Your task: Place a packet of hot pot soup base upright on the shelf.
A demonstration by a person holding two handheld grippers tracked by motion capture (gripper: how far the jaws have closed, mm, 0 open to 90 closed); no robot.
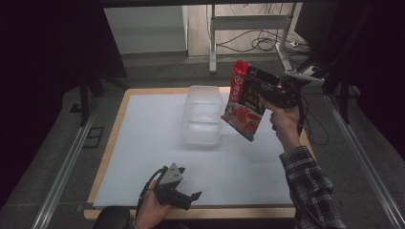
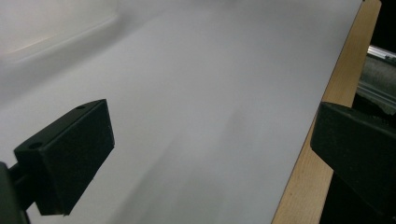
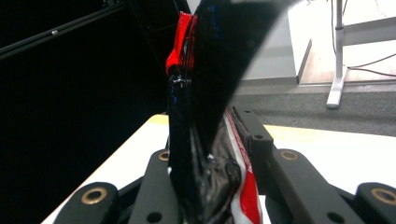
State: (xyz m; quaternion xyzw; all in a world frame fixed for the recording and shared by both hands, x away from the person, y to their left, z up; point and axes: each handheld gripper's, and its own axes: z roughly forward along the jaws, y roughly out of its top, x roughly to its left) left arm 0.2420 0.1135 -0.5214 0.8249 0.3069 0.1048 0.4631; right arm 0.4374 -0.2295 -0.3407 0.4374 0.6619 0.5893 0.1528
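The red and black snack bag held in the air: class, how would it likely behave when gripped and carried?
The snack bag probably feels light, since it hangs from the right tool by one edge. Its film looks crumpled where pinched, so likely floppy and crushable. The glossy surface may be slippery.

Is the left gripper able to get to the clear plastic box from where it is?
Probably yes. The left gripper sits open near the table's front edge, and only bare white sheet lies between it and the clear plastic box. The snack bag is held up off to the side.
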